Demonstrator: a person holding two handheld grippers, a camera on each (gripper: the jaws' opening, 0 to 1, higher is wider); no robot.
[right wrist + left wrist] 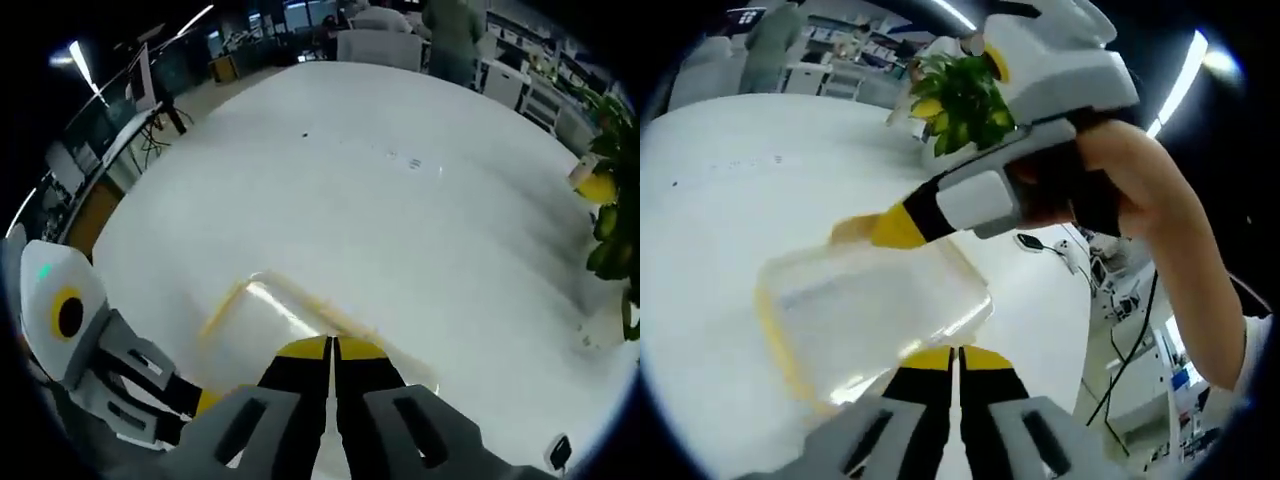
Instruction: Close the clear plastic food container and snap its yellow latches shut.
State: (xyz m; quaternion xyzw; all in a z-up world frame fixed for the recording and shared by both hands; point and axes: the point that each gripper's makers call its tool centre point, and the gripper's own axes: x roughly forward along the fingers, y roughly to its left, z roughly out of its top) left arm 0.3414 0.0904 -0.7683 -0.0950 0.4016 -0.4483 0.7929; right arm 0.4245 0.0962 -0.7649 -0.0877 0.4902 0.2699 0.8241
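Left gripper view: left gripper fingers pressed together at container edge, 6 o'clock
Right gripper: fingers together, pushing lid down
Tabletop: supports container

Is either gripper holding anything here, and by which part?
Neither. Both grippers, left and right, are shut with nothing between them, pressing against the clear container.
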